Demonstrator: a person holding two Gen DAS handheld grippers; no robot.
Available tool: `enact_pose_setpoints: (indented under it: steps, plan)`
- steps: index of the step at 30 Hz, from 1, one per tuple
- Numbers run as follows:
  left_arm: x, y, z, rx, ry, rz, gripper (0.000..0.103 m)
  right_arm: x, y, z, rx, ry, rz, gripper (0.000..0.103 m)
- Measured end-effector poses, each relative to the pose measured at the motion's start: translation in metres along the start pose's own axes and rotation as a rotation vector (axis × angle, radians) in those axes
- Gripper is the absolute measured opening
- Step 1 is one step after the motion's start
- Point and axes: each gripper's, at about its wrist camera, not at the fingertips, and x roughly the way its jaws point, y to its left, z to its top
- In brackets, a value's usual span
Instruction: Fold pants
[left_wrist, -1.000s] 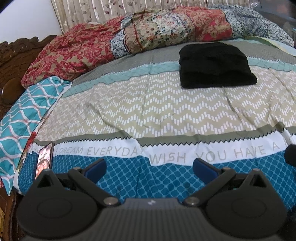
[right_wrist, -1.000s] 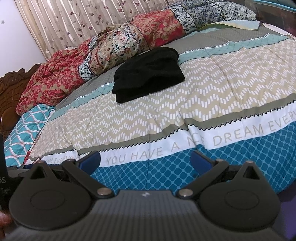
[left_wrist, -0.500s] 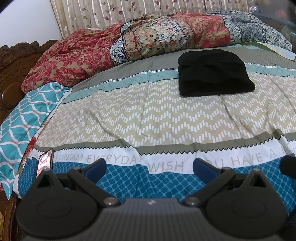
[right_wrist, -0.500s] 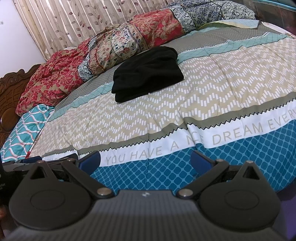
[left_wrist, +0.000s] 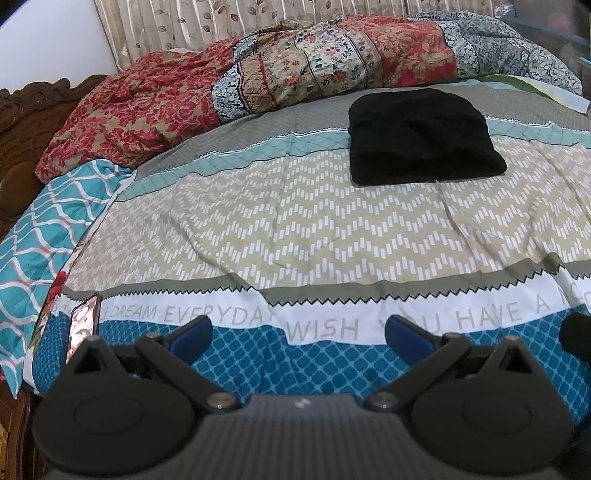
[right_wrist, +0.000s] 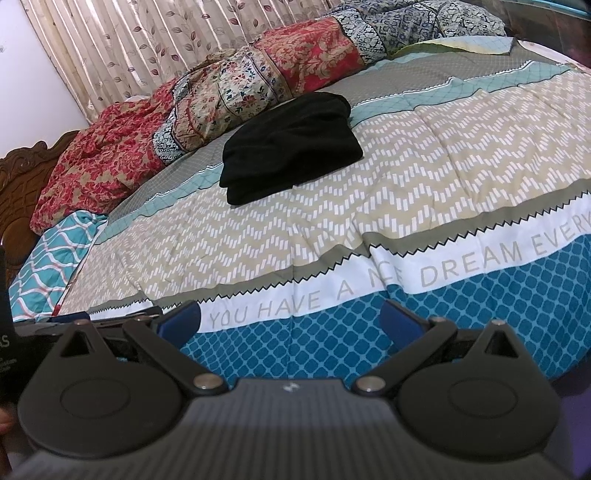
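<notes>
The black pants (left_wrist: 424, 136) lie folded in a compact rectangle on the far part of the bed, on the grey and teal bands of the patterned bedspread (left_wrist: 295, 229). They also show in the right wrist view (right_wrist: 291, 147). My left gripper (left_wrist: 298, 338) is open and empty, held over the blue front edge of the bed, well short of the pants. My right gripper (right_wrist: 290, 321) is open and empty too, over the same front edge, to the right of the left one.
A rumpled red and floral quilt (left_wrist: 258, 77) lies along the back of the bed before the curtain (right_wrist: 166, 40). A teal pillow (left_wrist: 44, 221) and carved wooden headboard (left_wrist: 22, 122) are at left. A phone (left_wrist: 83, 325) lies at the front left corner.
Both grippers have drawn back and tilted slightly, so the bed and pants sit a little lower in both views. The pants have not moved. Both grippers stay open.
</notes>
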Motion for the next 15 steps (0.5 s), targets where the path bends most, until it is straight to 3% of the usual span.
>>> enact_pose_setpoints:
  steps: [15]
  plan:
    - [0.0004,-0.0035,0.0026,0.000,0.013,-0.010,0.103,-0.0005,0.0031,0.0022,-0.006,-0.008,-0.006,0.103]
